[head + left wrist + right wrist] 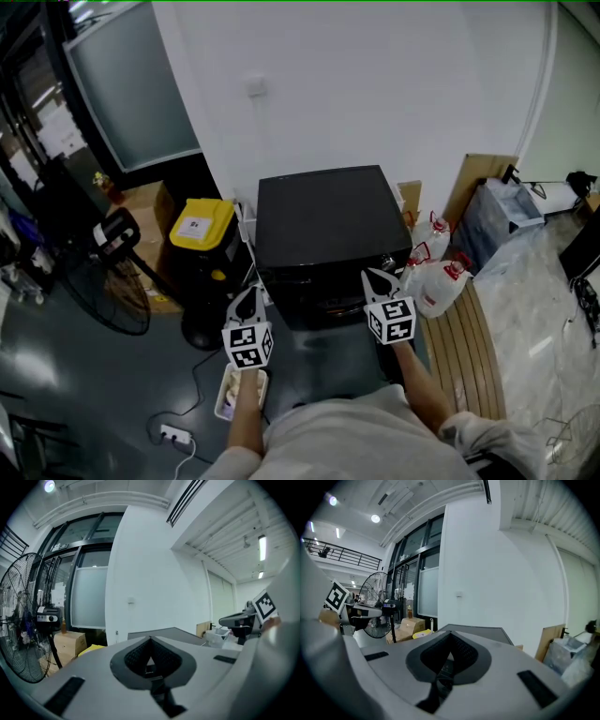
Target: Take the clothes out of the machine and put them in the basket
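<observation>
The dark grey floor (84,375) carries the black machine (323,230), which stands against the wall. Left of the machine stand a yellow-lidded bin (200,225), a cardboard box (150,202) and a fan (117,291). To its right are red-capped jugs (441,281) and a slatted wooden board (469,347), and in front of its left corner lie a white basket (228,398) and a power strip (172,435).
</observation>
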A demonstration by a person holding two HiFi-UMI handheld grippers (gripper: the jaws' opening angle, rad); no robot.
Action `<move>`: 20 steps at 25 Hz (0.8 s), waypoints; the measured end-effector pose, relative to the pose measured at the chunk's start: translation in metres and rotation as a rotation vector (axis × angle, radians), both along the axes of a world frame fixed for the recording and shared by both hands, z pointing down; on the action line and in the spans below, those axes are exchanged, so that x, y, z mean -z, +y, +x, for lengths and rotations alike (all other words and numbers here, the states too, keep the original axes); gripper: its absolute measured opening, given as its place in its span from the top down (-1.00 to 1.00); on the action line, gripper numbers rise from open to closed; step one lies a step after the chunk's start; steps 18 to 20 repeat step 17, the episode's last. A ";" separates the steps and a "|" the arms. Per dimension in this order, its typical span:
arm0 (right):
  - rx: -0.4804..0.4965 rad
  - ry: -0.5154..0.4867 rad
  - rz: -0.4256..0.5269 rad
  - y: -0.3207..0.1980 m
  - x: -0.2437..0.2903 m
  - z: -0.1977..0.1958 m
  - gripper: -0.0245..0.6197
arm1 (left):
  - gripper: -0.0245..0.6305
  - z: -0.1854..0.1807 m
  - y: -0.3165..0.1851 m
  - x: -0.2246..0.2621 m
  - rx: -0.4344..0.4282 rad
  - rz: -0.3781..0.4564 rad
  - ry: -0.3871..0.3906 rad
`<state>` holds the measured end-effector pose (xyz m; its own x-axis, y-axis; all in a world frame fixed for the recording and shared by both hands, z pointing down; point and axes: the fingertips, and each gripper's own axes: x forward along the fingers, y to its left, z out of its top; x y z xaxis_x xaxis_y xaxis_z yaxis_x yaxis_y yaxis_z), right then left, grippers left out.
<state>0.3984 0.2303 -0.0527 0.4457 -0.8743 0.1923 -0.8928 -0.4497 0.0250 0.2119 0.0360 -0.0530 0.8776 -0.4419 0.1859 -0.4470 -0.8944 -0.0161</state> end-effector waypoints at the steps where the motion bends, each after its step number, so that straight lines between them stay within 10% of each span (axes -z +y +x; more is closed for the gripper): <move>1: 0.000 0.000 -0.002 -0.001 -0.001 0.000 0.85 | 0.87 0.002 0.000 0.001 -0.002 0.001 -0.001; 20: 0.014 -0.003 -0.030 -0.010 -0.011 -0.002 0.86 | 0.87 0.013 0.000 -0.002 -0.017 -0.005 -0.009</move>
